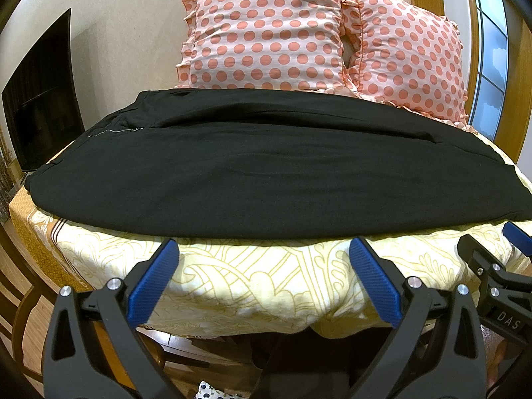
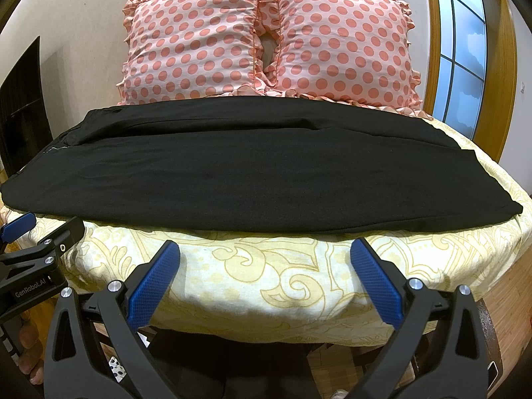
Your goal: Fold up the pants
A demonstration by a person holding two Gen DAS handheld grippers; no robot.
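Yellow-patterned bedspread (image 1: 266, 282) covering bed, hanging over near edge. Black pants (image 1: 266, 166) lying flat across it, folded lengthwise, waistband at left, hems at right. Two pink polka-dot pillows (image 2: 259, 40) leaning against wall just behind pants. Left gripper (image 1: 264, 249) hovering before bed edge, blue pads spread apart, gripping nothing. Right gripper (image 2: 265, 249) doing likewise alongside, jaws standing wide.

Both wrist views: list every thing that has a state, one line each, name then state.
left gripper: open, holding nothing, short of the pants.
right gripper: open, holding nothing, short of the pants.
black pants: laid flat across the bed, legs stacked lengthwise.
two polka-dot pillows: propped upright behind the pants.
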